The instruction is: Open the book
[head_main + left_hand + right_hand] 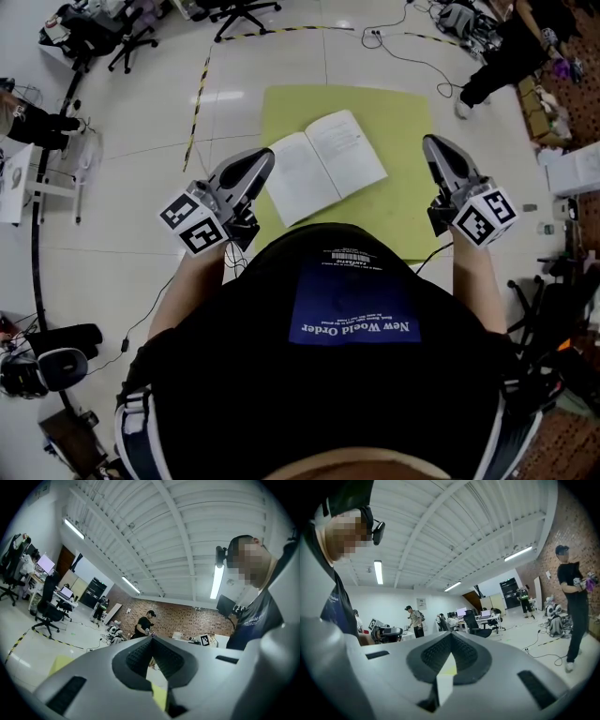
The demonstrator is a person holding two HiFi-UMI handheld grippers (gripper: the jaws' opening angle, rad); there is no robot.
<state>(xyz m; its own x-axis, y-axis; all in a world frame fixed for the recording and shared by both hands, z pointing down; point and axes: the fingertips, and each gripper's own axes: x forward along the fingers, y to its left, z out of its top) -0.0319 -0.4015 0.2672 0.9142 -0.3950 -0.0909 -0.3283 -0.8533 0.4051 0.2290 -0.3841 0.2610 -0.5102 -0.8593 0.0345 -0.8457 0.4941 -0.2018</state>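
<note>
The book (pixel 323 164) lies open, its white pages facing up, on a yellow-green mat (pixel 403 122) on the floor. My left gripper (pixel 265 156) is raised at the book's left, clear of it, with its jaws together and nothing held. My right gripper (pixel 431 141) hovers over the mat's right side, apart from the book, also shut and empty. In the left gripper view the left gripper (pixel 151 638) points level into the room, its ribbed pads meeting at the tips. The right gripper view shows the right gripper (pixel 451 635) shut the same way.
Office chairs (pixel 239 11) stand beyond the mat, and cables (pixel 412 52) trail across the white floor. A person (pixel 506 56) stands at the far right. Yellow-black tape (pixel 197 108) runs left of the mat. Gear (pixel 47 361) sits at the lower left.
</note>
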